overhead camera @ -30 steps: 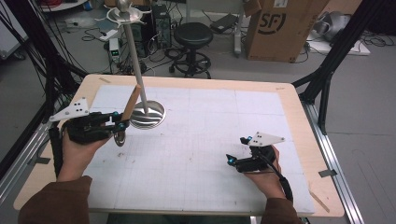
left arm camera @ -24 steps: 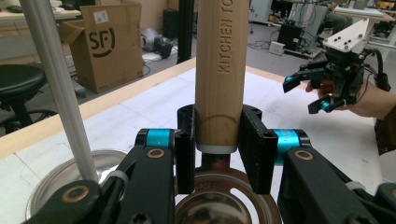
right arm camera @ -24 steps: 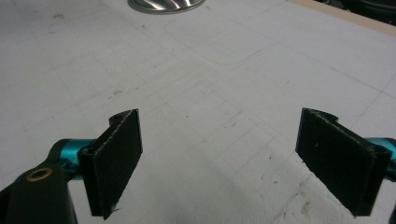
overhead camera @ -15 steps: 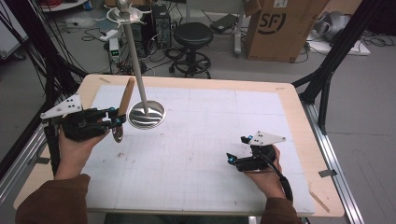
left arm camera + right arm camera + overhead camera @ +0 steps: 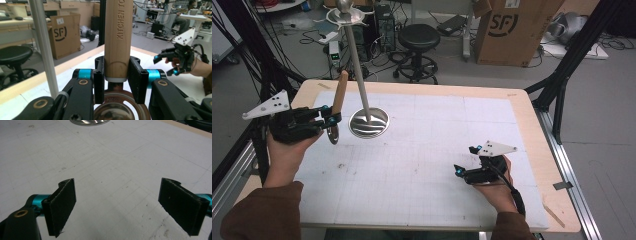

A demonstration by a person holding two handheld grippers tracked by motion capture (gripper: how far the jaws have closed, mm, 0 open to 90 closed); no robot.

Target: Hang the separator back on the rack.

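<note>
Tongs, left: mine, clenched on the wooden handle of a kitchen utensil, gripping just above its metal collar; handle stands nearly upright, its perforated metal head hanging below the jaws, lifted off the table. I judge the low grip keeps the tool from swinging.

Stand: round steel base with a tall pole, just beside the utensil, probably where it hangs.

Tongs, right: mine, released, jaws wide apart and holding nothing, low over the gridded mat, well apart from the stand, seemingly idle.
</note>
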